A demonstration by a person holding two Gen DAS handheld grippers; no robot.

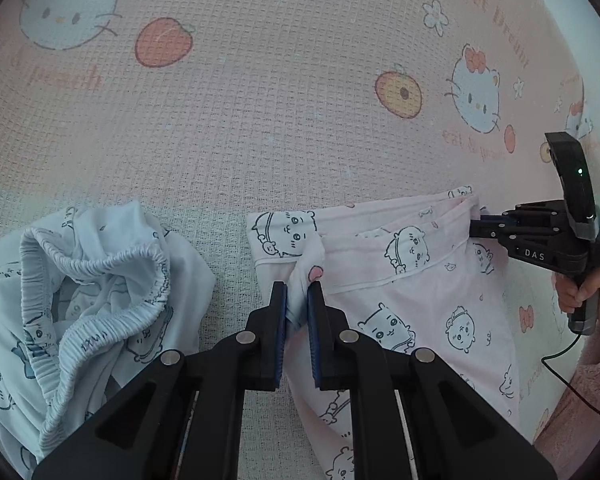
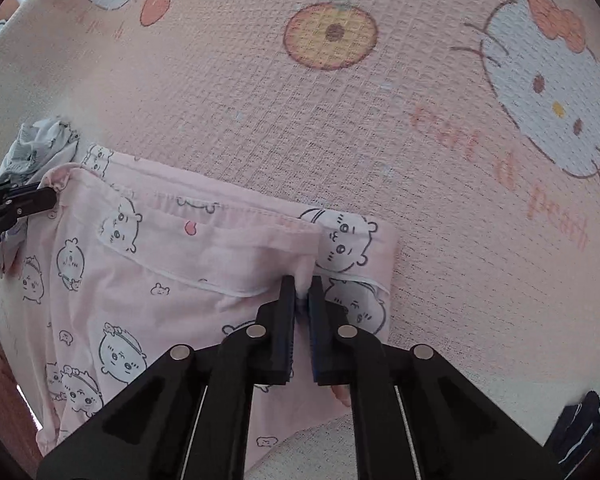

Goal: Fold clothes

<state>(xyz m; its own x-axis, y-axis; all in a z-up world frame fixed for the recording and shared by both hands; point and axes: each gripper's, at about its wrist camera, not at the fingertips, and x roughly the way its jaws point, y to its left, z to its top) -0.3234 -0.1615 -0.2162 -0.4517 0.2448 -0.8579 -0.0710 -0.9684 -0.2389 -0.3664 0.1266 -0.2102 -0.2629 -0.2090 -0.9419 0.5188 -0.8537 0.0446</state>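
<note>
A pink garment (image 1: 404, 280) printed with cartoon animals lies flat on the bedcover, its hemmed edge folded over. My left gripper (image 1: 297, 292) is shut on a bunched fold at that edge's left end. At the far right of the left wrist view, my right gripper (image 1: 476, 226) clamps the other end, held by a person's hand (image 1: 576, 292). In the right wrist view the same pink garment (image 2: 160, 288) spreads to the left, and my right gripper (image 2: 302, 286) is shut on a pinch of its fabric. My left gripper (image 2: 48, 199) reaches in from the left edge, gripping the opposite corner.
A crumpled white garment (image 1: 84, 292) with an elastic waistband lies left of the pink one, also visible as a white heap (image 2: 40, 148). A pink waffle bedcover (image 1: 260, 120) with cat and peach prints stretches beyond. A dark item (image 2: 580, 432) sits at the lower right.
</note>
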